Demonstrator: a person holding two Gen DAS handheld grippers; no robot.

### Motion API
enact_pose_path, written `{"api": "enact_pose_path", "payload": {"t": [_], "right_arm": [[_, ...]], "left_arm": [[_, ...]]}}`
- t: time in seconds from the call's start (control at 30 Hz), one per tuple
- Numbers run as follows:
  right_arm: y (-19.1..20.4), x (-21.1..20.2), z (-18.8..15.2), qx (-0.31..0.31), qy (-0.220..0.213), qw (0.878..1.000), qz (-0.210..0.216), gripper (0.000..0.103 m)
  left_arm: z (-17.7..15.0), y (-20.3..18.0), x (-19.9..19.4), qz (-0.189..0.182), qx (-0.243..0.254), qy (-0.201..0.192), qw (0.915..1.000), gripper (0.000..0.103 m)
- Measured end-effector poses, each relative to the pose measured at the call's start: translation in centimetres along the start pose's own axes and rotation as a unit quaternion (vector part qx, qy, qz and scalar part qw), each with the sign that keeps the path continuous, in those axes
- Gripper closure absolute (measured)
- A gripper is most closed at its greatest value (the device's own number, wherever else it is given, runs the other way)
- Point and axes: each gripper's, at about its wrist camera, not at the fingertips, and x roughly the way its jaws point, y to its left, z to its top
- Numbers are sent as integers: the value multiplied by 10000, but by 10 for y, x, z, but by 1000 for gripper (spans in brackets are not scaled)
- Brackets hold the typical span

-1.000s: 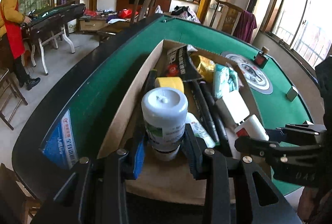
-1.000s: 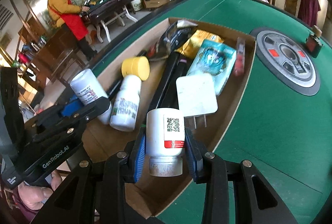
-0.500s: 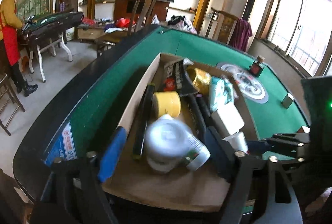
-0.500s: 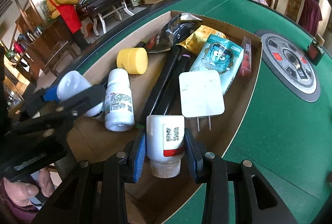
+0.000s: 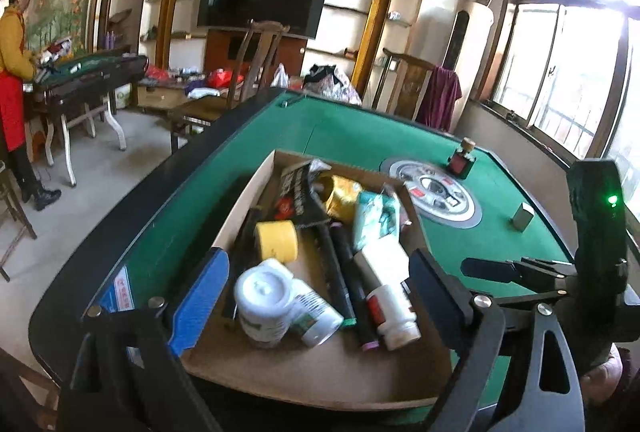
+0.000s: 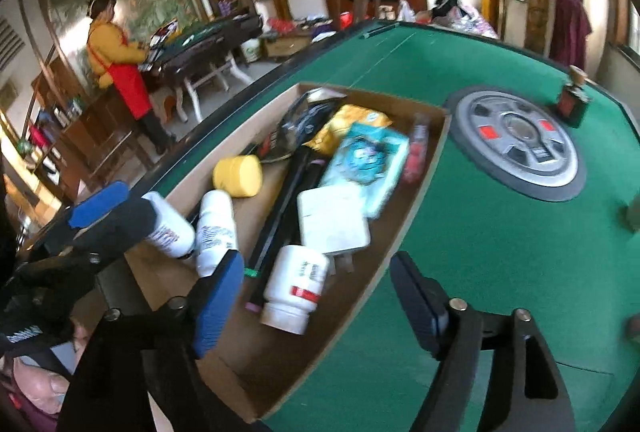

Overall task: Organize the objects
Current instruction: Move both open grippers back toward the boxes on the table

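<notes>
Green felt gaming table (image 5: 352, 136) with a dark rim, carrying a shallow brown cardboard tray (image 5: 320, 372) at its near edge. Left gripper (image 5: 316, 296) spread wide, holding nothing, blue-padded fingers (image 5: 200, 300) straddling the near end of the tray. Just ahead of it, between the fingers but apart from both: a white plastic pill bottle with a green label (image 5: 266, 306), lying tilted against a second white bottle (image 5: 316, 314). Right gripper (image 6: 320, 308) likewise wide and empty, with a white bottle bearing a red stripe (image 6: 296, 286) lying on its side in the tray between the fingers, touching neither. Further along in the tray: a yellow cylindrical jar (image 6: 238, 176), two black marker pens (image 5: 344, 280), a white square charger plug (image 6: 332, 220), a teal snack packet (image 6: 366, 164), a gold foil pouch (image 6: 352, 122) and a dark crumpled wrapper (image 5: 298, 192).
</notes>
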Motion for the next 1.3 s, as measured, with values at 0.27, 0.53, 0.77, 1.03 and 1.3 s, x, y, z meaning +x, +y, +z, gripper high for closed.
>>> {"api": "enact_pose_path", "payload": {"t": [0.27,0.53,0.77,1.03,1.3], "right_arm": [[-50,-15,-15,527,-95,9985,-60,19],[-79,-28,-20,687,-271,9971,-198,19],[-100,-52,-14,606,-575,9955,-449,18],[-145,-80,-8,674,-948,9888,-935,14],[-221,-105,-5,1162,-1125,9766,-1420,14]], "left_arm": [[3,-28,4,161,207,108,9996,8],[4,-43,9,369,214,226,9988,8],[-6,-71,14,173,518,351,9979,8],[-19,-126,22,-320,1310,446,9899,8],[-34,-180,40,-716,1955,768,9751,8]]}}
